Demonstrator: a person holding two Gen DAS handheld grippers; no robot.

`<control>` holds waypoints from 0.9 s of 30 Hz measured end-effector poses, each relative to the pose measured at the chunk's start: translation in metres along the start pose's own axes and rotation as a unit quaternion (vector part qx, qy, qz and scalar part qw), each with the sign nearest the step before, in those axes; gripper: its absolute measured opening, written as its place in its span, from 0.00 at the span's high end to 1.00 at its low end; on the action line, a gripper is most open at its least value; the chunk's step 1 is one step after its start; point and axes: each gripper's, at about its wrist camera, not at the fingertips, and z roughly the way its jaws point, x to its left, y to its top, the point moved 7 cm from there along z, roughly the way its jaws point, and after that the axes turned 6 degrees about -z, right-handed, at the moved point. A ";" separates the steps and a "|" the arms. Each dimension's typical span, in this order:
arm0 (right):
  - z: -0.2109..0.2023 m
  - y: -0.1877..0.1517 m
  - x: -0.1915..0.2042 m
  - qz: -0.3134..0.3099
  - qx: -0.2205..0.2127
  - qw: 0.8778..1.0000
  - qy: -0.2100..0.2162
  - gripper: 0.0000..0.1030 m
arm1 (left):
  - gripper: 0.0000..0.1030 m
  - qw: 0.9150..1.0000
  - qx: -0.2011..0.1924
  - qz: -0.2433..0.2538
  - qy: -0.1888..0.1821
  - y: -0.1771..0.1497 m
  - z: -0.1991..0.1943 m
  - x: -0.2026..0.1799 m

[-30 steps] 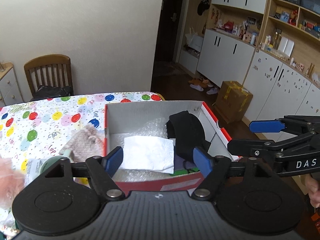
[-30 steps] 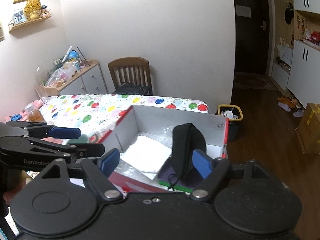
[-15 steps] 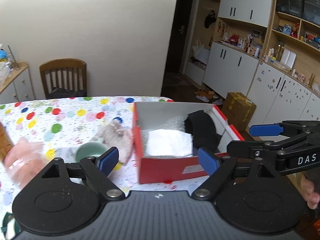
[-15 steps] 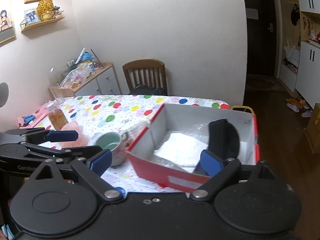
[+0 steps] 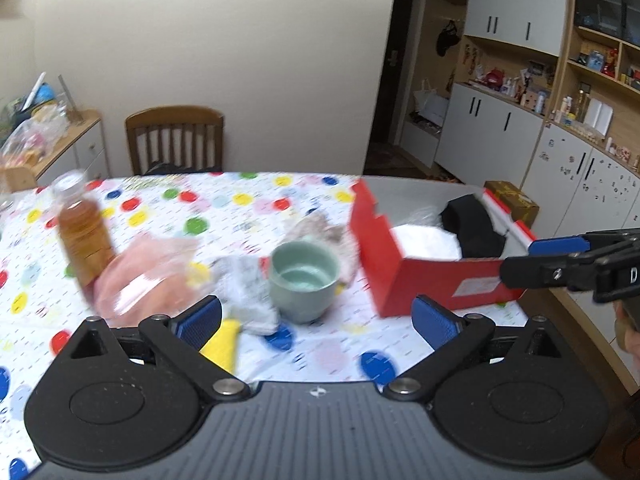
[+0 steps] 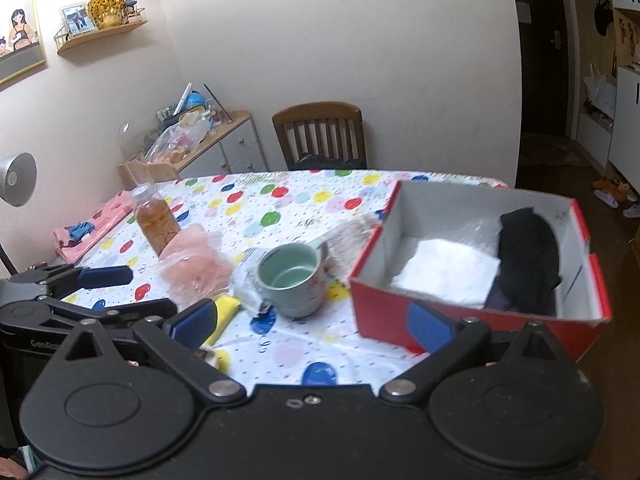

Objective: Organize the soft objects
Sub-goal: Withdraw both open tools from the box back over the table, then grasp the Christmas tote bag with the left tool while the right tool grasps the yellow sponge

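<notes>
Mug point(image 6: 291, 281): you see it upright on the table point(image 6: 280, 208), pale green, open end up.
Bottle point(image 6: 155, 221): amber liquid, clear cap, standing upright to the mug's left.
Chair point(image 6: 321, 134): wooden, slatted back, at the table's far edge with a dark bundle on its seat.
Sideboard point(image 6: 224, 148): against the wall left of the chair, its top crowded with bags and small items.
Wall shelf point(image 6: 100, 24): you find a golden ornament and a framed photo there.
Cardboard box point(image 5: 512, 202): on the floor by the white cabinets point(image 5: 492, 128).

Table point(image 6: 288, 344) w/ dotted cloth: cup point(image 6: 290, 280), bottle point(image 6: 156, 220), red box point(image 6: 460, 320).
</notes>
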 end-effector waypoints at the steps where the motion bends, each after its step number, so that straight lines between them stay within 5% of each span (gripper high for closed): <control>1: 0.003 -0.001 0.004 0.002 0.002 1.000 -0.001 0.02 | 0.01 1.000 0.001 -0.001 0.003 -0.003 -0.003 0.009; 16: 0.059 -0.017 0.072 0.000 0.048 0.999 0.002 0.02 | 0.01 0.998 0.051 -0.031 0.031 -0.067 -0.006 0.114; 27: 0.122 -0.016 0.111 -0.008 0.096 0.995 0.000 0.08 | 0.01 0.993 0.092 -0.073 0.025 -0.100 0.017 0.146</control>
